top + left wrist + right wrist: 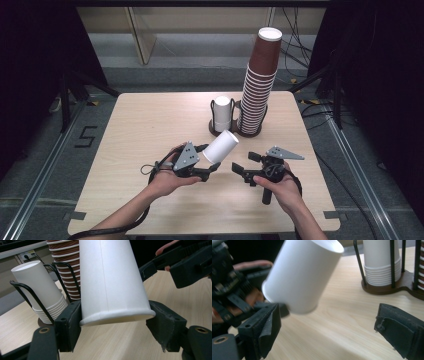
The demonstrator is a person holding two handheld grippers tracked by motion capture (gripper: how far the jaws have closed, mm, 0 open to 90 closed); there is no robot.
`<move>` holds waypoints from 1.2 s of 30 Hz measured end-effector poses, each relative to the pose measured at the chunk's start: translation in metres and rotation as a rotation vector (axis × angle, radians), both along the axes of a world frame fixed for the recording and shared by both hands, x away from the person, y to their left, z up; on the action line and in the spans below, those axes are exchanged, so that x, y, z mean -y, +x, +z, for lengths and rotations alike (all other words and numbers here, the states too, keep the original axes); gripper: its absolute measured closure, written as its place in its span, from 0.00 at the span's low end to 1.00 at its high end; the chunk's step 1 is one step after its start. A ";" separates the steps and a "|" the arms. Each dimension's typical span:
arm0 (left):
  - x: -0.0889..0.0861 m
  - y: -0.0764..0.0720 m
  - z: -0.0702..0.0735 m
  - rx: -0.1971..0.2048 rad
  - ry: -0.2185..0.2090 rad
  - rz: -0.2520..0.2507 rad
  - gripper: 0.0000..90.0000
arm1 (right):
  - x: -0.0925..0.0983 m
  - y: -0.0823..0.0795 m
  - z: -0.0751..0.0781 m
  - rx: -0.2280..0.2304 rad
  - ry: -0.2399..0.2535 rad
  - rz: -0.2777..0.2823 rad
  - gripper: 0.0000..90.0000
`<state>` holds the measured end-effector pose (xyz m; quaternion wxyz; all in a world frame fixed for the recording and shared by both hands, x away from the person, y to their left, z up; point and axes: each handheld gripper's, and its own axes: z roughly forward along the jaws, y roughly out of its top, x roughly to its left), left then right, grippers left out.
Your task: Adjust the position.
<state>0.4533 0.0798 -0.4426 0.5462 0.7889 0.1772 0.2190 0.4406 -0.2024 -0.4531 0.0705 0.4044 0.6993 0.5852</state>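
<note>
A white paper cup (221, 146) is seen just below the centre of the high view, tilted, base pointing up and right, held clear of the table (140, 130). It is clamped at its rim end between the jaws of the left gripper (210, 167); in the left gripper view the cup (112, 282) is pressed from both sides. The right gripper (242, 165) is seen just right of the cup, not touching it, jaws spread with nothing between them. Above the cup in the high view, a short white cup stack (222, 114) and a tall brown cup stack (259, 82) are held in a black wire rack (235, 131).
</note>
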 end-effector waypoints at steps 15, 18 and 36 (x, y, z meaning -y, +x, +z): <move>-0.006 0.002 0.003 0.002 0.077 -0.050 0.33 | 0.018 0.001 -0.016 0.084 -0.224 0.064 0.10; -0.007 0.002 0.003 0.002 0.097 -0.066 0.33 | 0.018 0.000 -0.018 0.074 -0.224 0.088 0.11; -0.019 -0.008 0.009 -0.047 0.280 -0.246 0.34 | 0.010 -0.003 -0.022 0.189 -0.468 0.320 0.15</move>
